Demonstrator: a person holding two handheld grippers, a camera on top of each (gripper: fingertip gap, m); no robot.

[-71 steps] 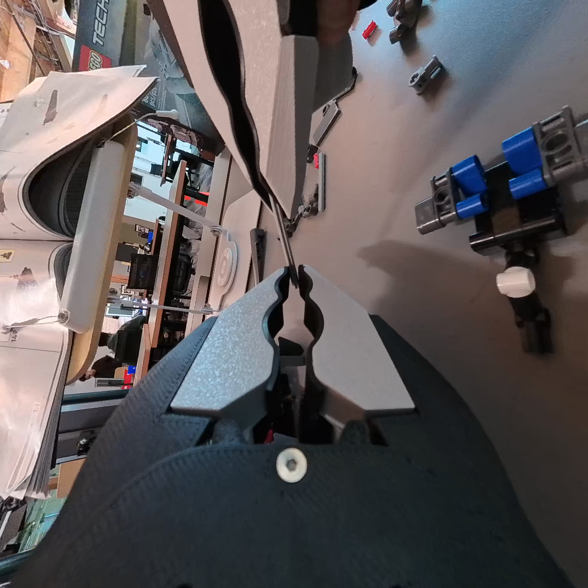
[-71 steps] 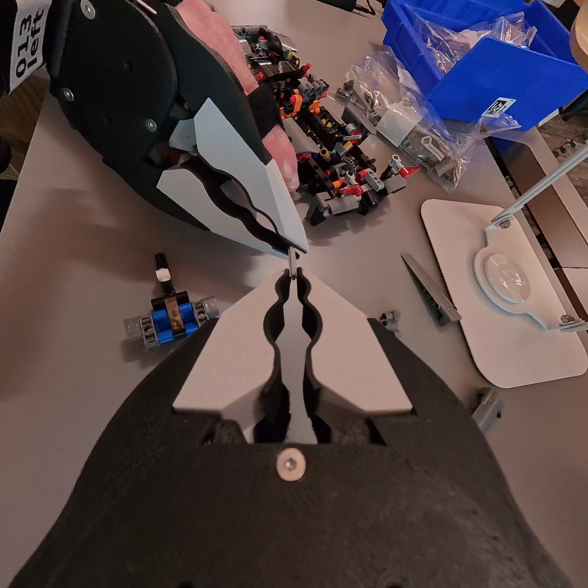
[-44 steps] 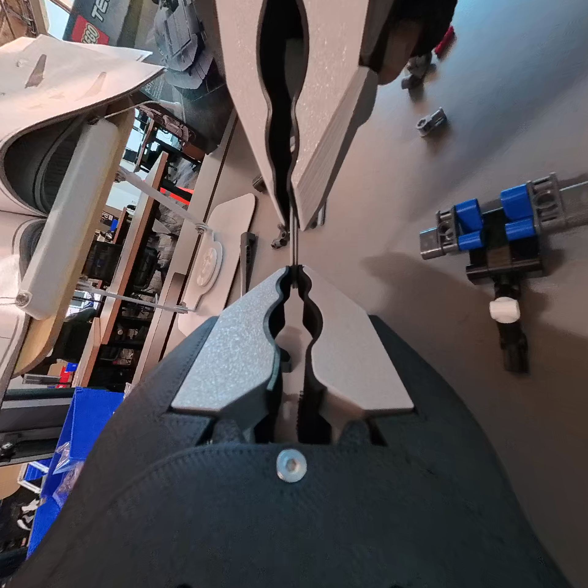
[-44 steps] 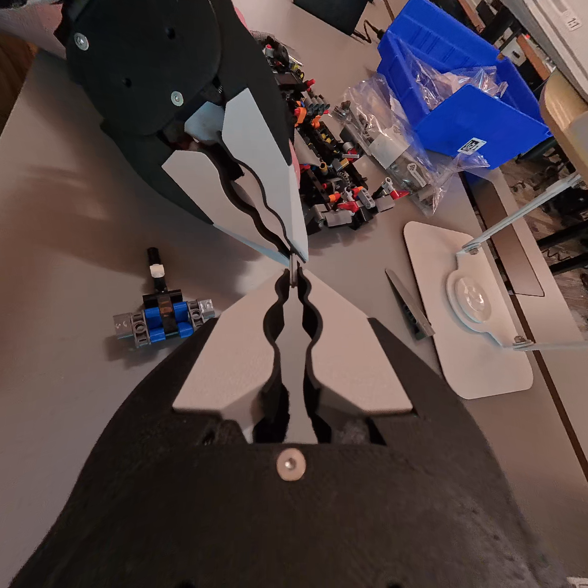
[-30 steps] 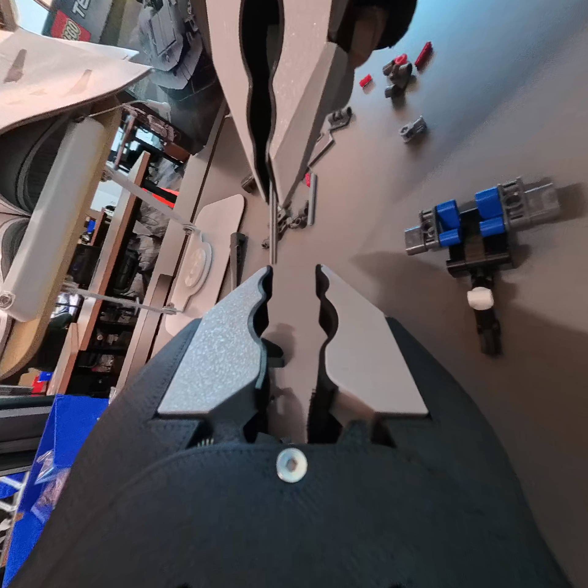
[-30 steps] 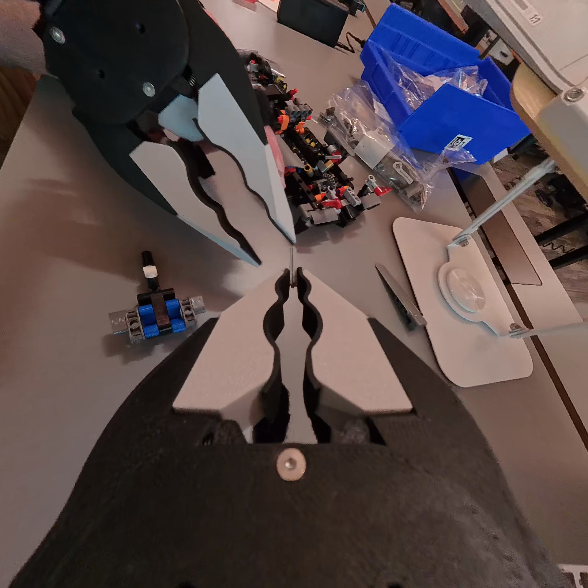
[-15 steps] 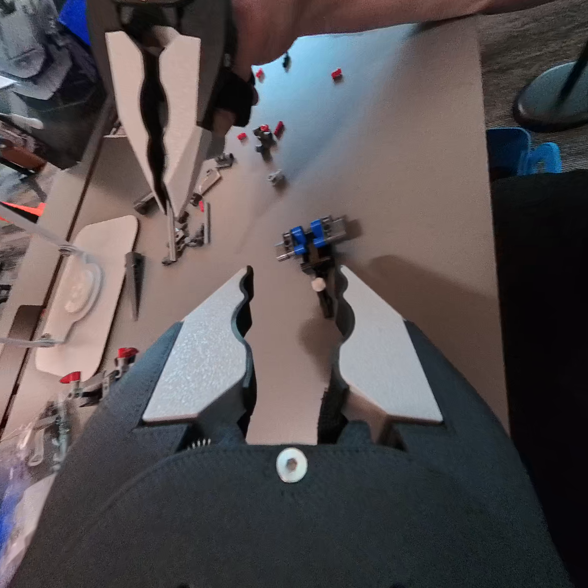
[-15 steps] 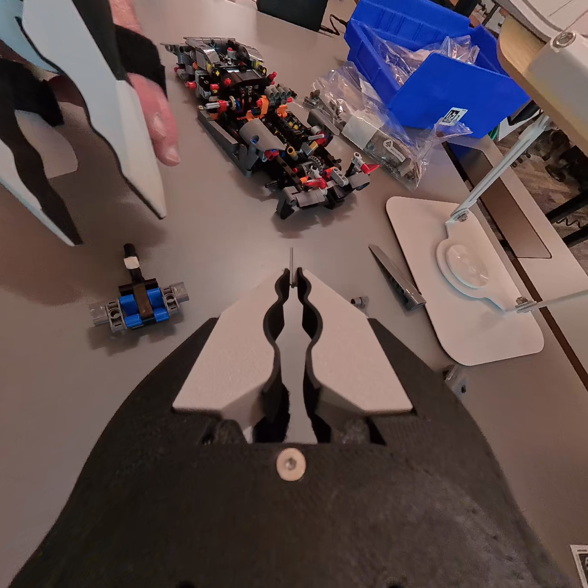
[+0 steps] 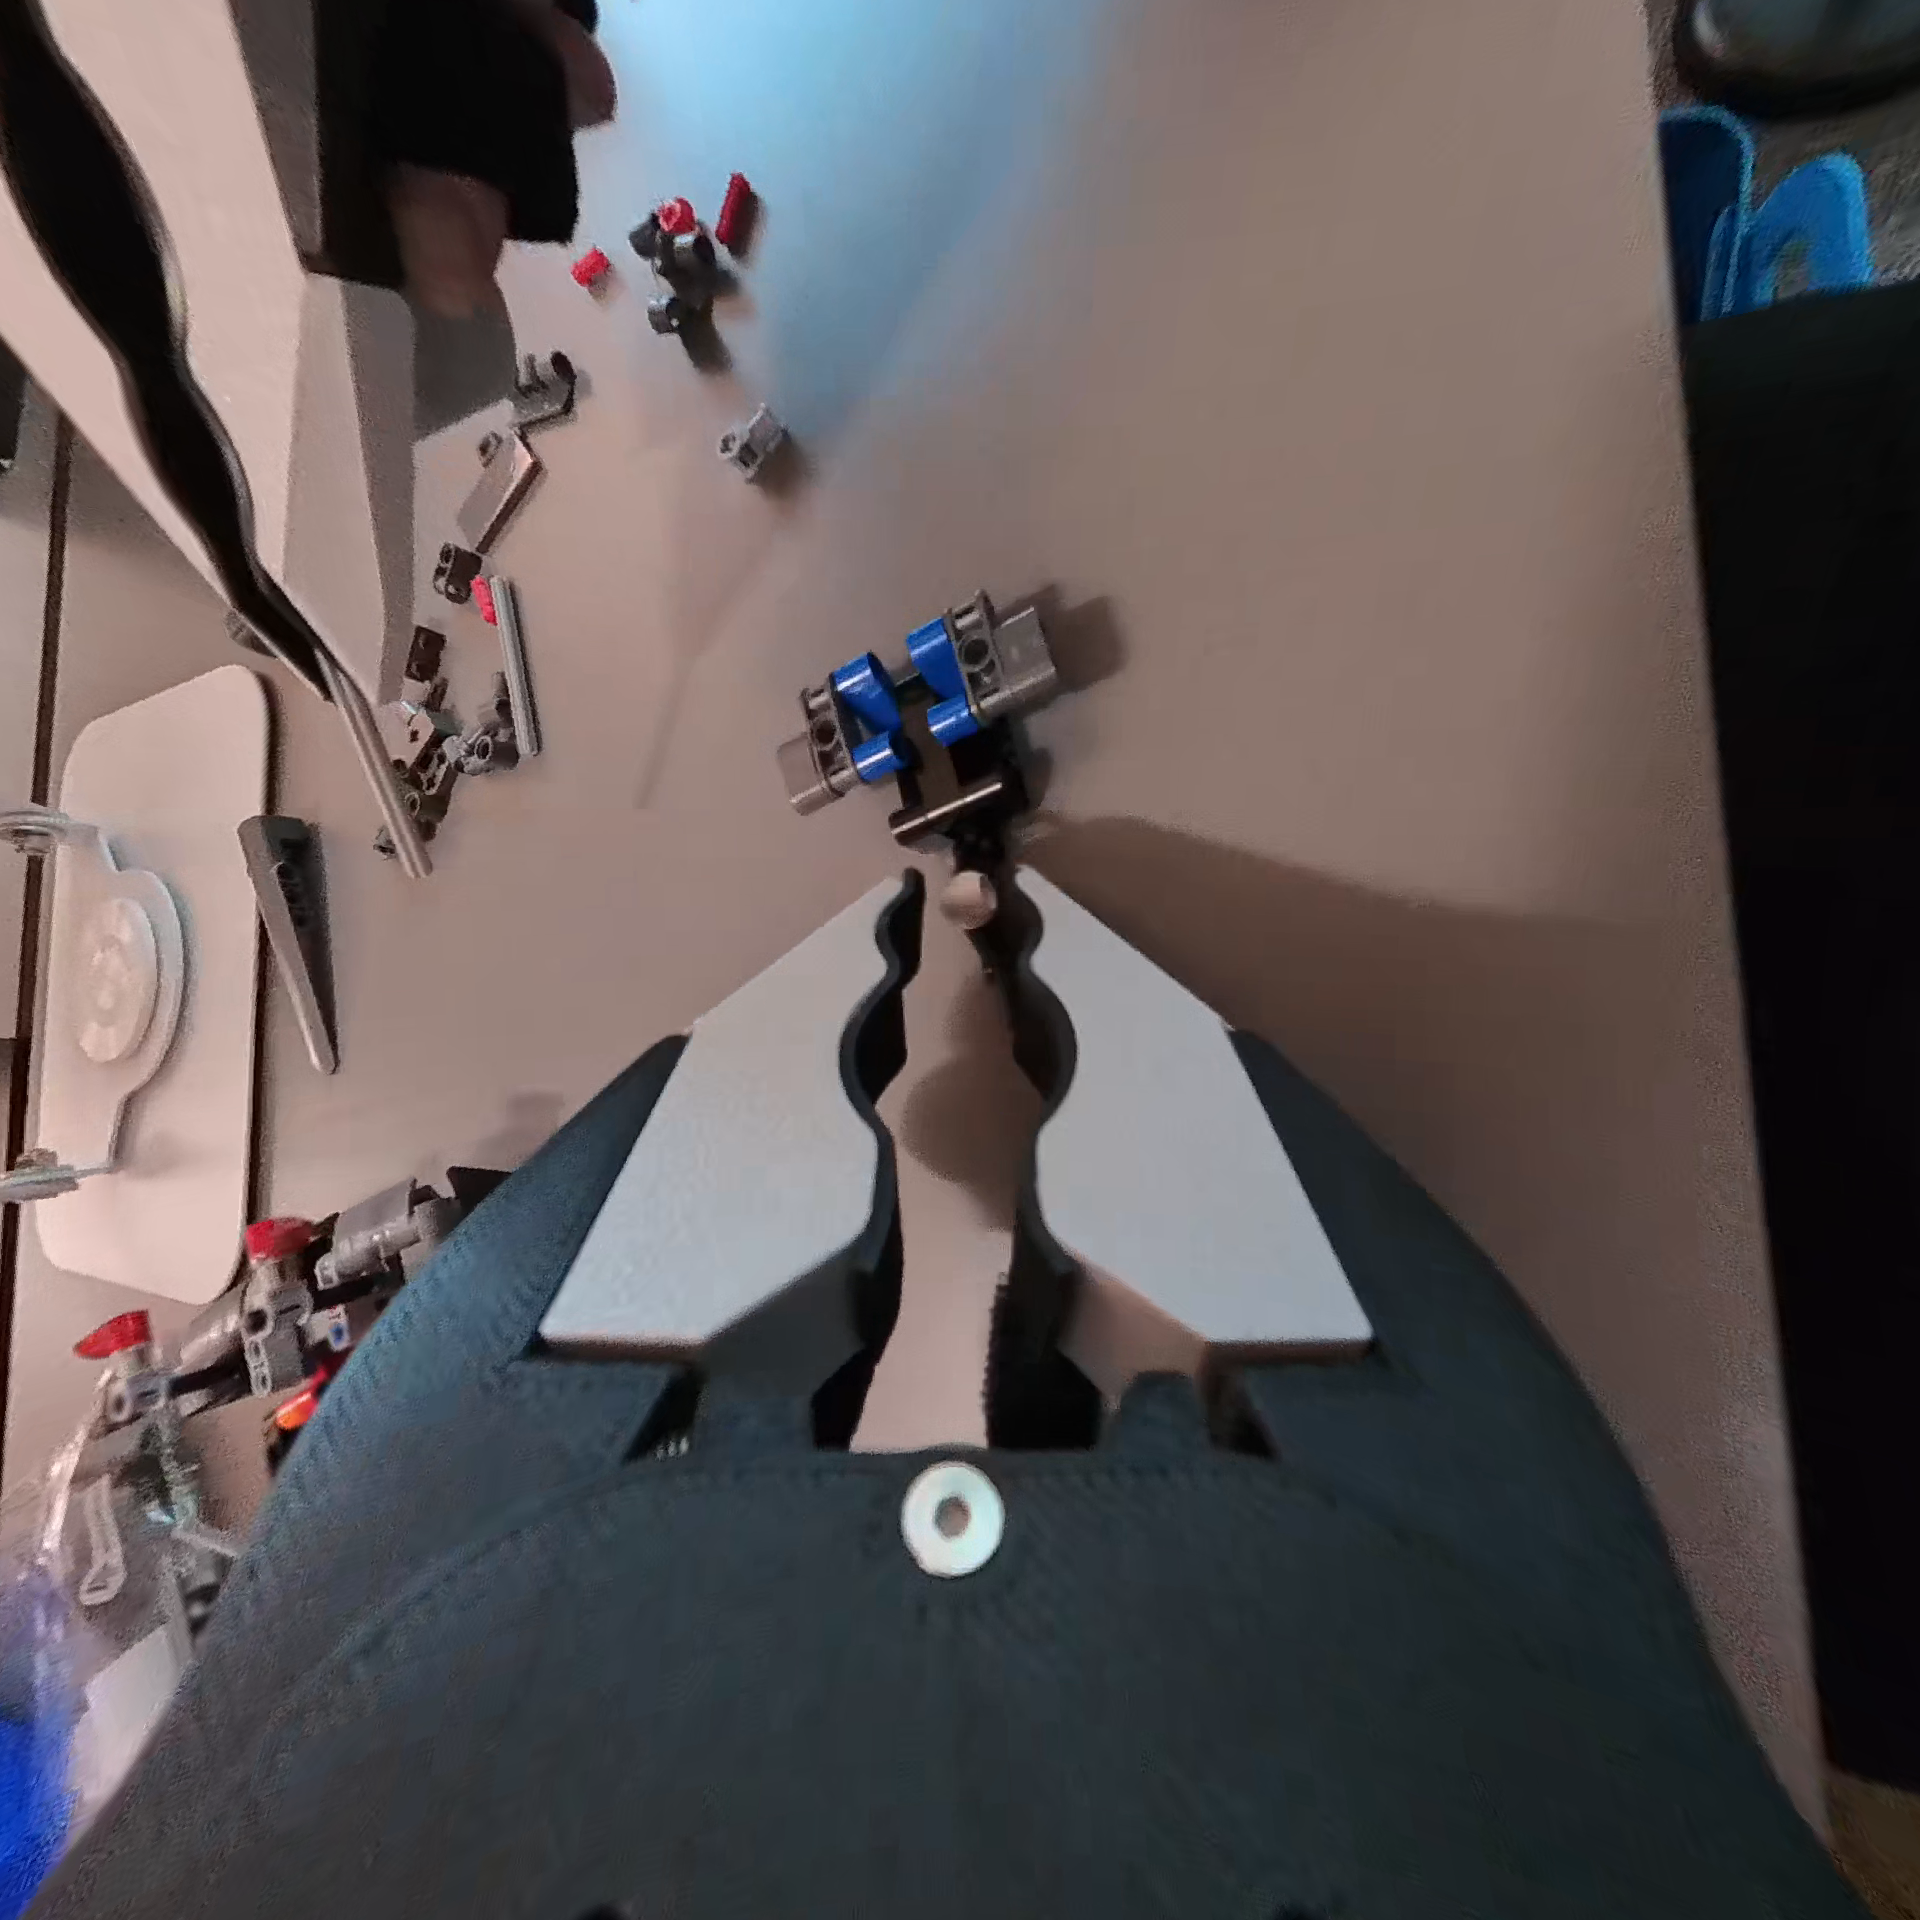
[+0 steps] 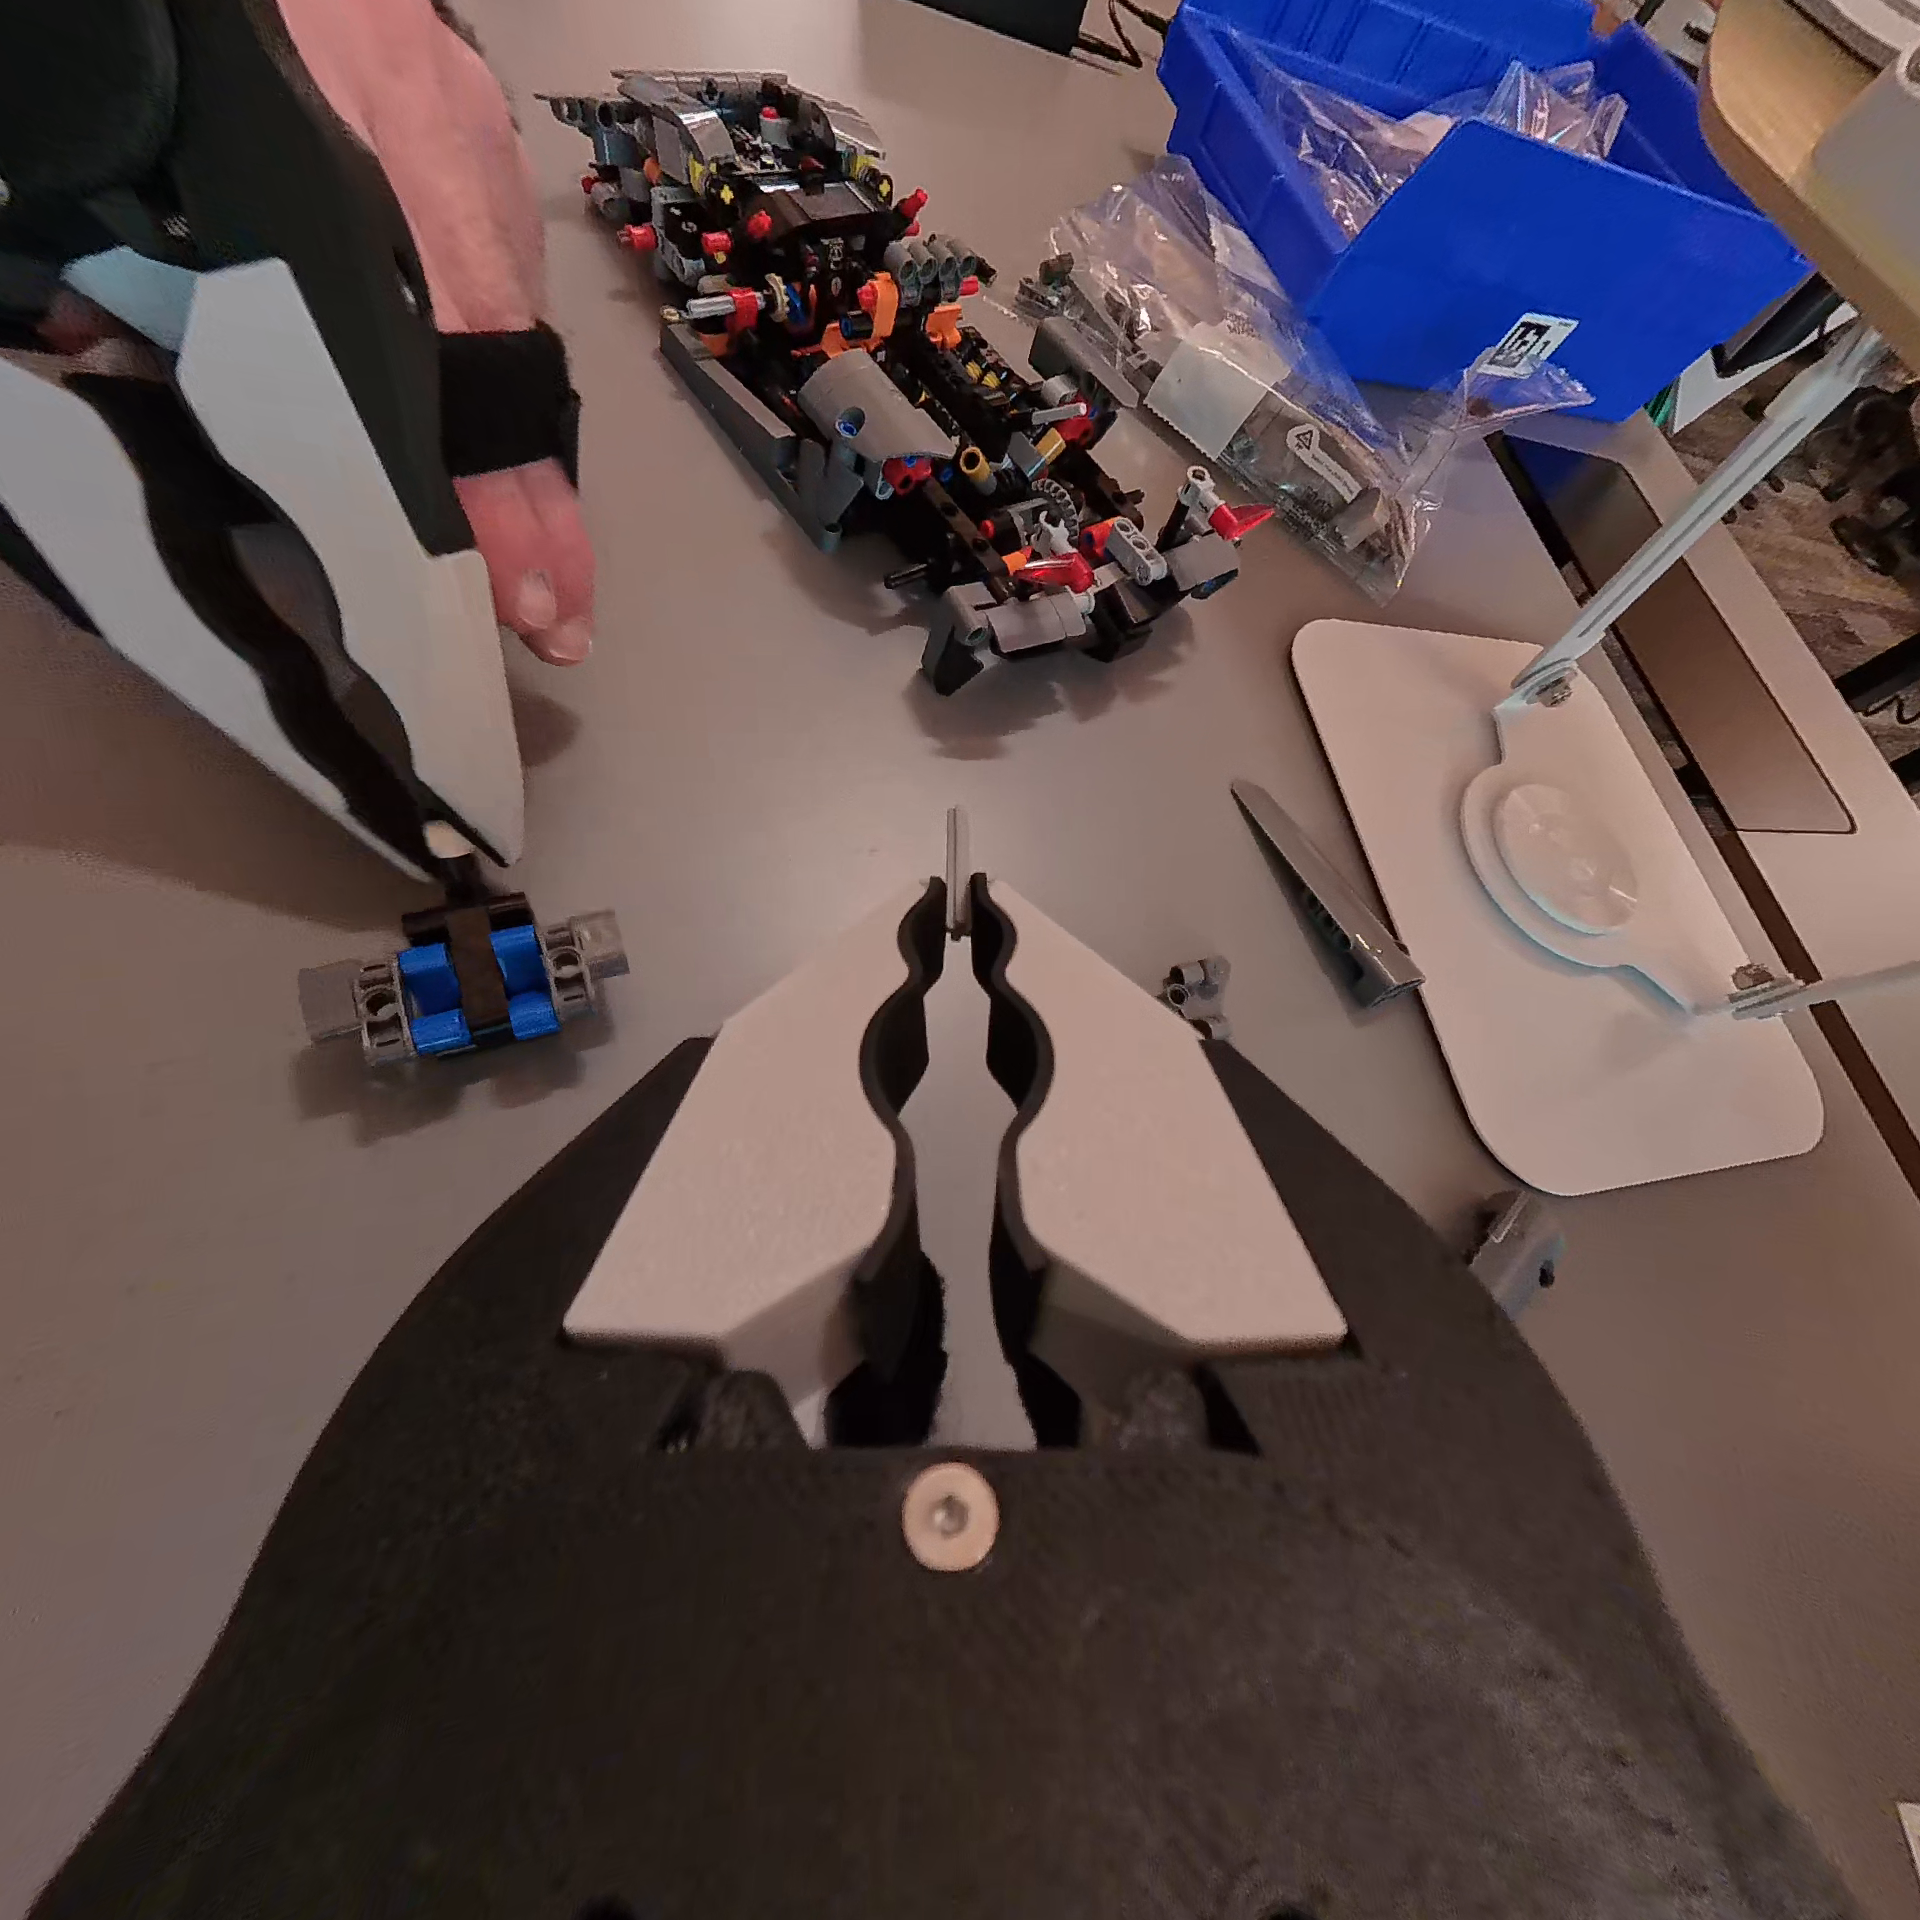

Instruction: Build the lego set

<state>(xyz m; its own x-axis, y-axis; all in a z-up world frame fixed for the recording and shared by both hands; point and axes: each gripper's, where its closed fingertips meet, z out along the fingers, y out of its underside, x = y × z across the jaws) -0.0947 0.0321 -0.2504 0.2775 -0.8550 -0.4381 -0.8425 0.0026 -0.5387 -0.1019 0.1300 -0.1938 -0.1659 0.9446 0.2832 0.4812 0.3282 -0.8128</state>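
Note:
A small blue, grey and black sub-assembly (image 9: 914, 707) lies on the grey table, with a black stem and a white bush (image 9: 966, 899) sticking out of it. My left gripper (image 9: 966, 888) is open, low over the table, its fingertips on either side of the bush and stem. The right wrist view shows the same: left gripper (image 10: 452, 847), sub-assembly (image 10: 468, 987). My right gripper (image 10: 956, 894) is shut on a thin grey axle (image 10: 956, 847), held above the table to the right of the sub-assembly. It also shows in the left wrist view (image 9: 343, 707).
A large part-built car chassis (image 10: 883, 364) lies behind, with bags of parts (image 10: 1247, 395) and a blue bin (image 10: 1507, 208) to its right. A white stand base (image 10: 1538, 935), a dark wedge panel (image 10: 1320, 904) and loose pieces (image 9: 457, 727) lie around. The table edge (image 9: 1662, 727) is close. The grippers' ends are close to 12 centimetres from one another.
My left gripper let go of the axle, swung away from the right gripper and came down on the sub-assembly's stem, its jaws narrowing. My right gripper still holds the axle.

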